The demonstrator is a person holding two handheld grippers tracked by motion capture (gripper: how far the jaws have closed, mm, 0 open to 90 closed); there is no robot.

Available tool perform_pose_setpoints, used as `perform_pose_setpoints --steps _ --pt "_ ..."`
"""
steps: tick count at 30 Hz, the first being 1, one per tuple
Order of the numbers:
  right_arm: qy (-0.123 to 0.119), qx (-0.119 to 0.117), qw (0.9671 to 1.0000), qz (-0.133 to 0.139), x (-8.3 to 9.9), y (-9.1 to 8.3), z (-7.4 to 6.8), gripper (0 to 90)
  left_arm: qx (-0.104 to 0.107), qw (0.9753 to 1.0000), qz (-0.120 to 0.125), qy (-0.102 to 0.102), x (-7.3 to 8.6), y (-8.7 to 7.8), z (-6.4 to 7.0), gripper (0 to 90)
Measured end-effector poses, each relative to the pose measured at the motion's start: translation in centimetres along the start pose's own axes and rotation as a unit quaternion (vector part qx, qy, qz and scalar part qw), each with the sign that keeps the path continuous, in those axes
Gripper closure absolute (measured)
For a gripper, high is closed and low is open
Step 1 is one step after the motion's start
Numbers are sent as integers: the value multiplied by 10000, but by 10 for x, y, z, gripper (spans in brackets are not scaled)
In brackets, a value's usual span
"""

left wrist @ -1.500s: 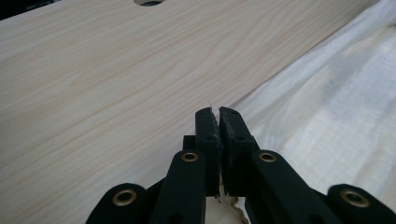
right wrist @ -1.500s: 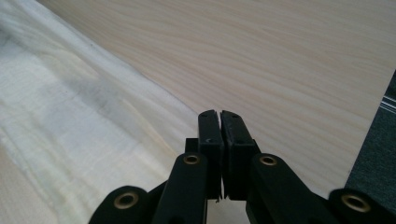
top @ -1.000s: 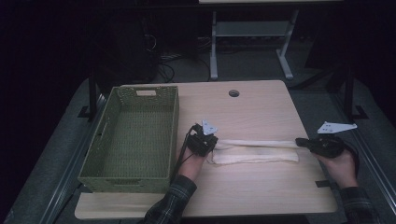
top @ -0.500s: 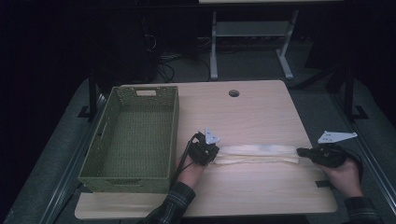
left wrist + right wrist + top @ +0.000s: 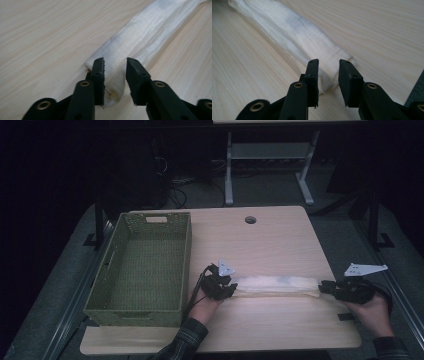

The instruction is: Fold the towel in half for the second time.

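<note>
High view: basket (image 5: 142, 270) on the table (image 5: 280, 245), well to the left of both grippers and apart from the cloth.
Work in hand: a long white folded cloth (image 5: 277, 286) lies flat on the table, stretched between the two grippers, one end at each.
Left gripper (image 5: 218, 287): at the cloth's left end. In the left gripper view its jaws stand spread, one on each side of the cloth's end (image 5: 113, 75); the pads look just clear of the fabric, not pinching.
Cloth, left end: a folded edge with a rounded corner lies between the jaws, resting on the table (image 5: 37, 30).
Cloth, middle: flat, with lengthwise creases and a faint grey patch.
Right gripper (image 5: 330, 289): at the cloth's right end. In the right gripper view its jaws stand spread around the end of the cloth (image 5: 329, 75); no pinch.
Handling, judged: light, soft and limp; not fragile. It will sag and unfold if lifted by one end alone. The weave looks slightly rough, so slip is unlikely.
Where to grip, judged: the thick folded layers at each end, all layers between the pads; both ends together keep the fold.
</note>
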State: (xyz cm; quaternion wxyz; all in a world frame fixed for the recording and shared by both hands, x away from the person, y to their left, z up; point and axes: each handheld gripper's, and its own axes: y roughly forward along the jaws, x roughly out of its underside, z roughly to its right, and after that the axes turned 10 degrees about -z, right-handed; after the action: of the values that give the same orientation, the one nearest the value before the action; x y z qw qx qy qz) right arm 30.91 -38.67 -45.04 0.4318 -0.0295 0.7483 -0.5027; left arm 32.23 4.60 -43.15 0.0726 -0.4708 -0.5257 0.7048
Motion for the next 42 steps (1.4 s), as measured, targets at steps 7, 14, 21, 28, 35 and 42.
perform_pose_setpoints --steps 7,14,21,28,35,42 --pt "-96 40 9998 158 -9 -7 -4 847 108 9998 150 -20 -8 -6 -5 769" --pt "-178 -26 9996 -195 -10 10 -9 895 364 9989 -216 181 -7 13 4 871" --pt "-267 -64 9980 -568 -2 22 -13 898 249 9975 -564 345 2 26 5 871" --pt "-308 -46 9985 -450 -3 19 -14 898 263 9980 -473 317 1 23 6 819" --pt "-307 -225 9988 -295 -5 12 -25 898 343 9990 -134 236 -2 12 1 602" --pt "-322 -275 9973 -593 2 22 -35 898 330 9993 -65 162 -3 10 -2 459"
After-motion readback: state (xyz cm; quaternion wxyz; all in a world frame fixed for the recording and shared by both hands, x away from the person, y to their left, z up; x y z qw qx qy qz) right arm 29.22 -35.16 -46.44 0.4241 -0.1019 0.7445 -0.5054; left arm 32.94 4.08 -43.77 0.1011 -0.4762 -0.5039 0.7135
